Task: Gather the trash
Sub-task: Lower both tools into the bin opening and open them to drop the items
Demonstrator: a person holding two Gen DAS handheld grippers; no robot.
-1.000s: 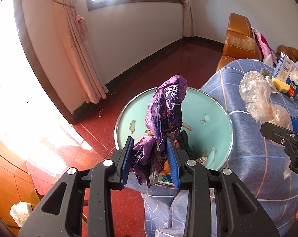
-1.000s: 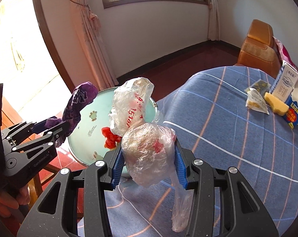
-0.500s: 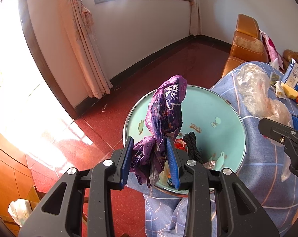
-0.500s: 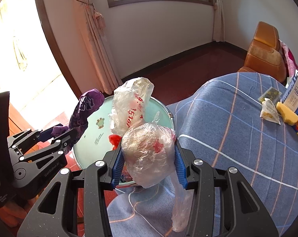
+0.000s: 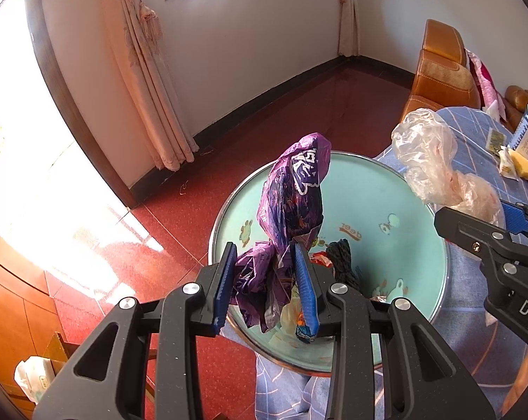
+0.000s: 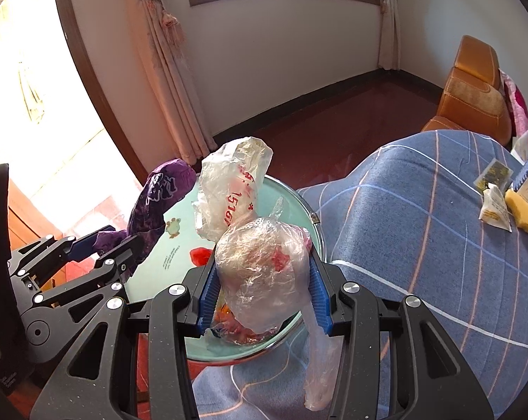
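Both loads carried in over the basin.
Left gripper [image 5: 269, 280] fingers clenched on purple wrapper [image 5: 292, 210], right gripper [image 6: 262, 294] on clear plastic bag [image 6: 260, 262]; teal enamel basin [image 5: 379, 203] now lies closer beneath both than a second ago. Release likely next.

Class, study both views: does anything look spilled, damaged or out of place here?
Nothing spilled or broken. Oddest is the teal basin serving as the trash bin, perched at the edge of the blue checked cloth.

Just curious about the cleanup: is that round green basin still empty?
No, the basin already holds scraps, including a black tangle and red bits near its bottom.
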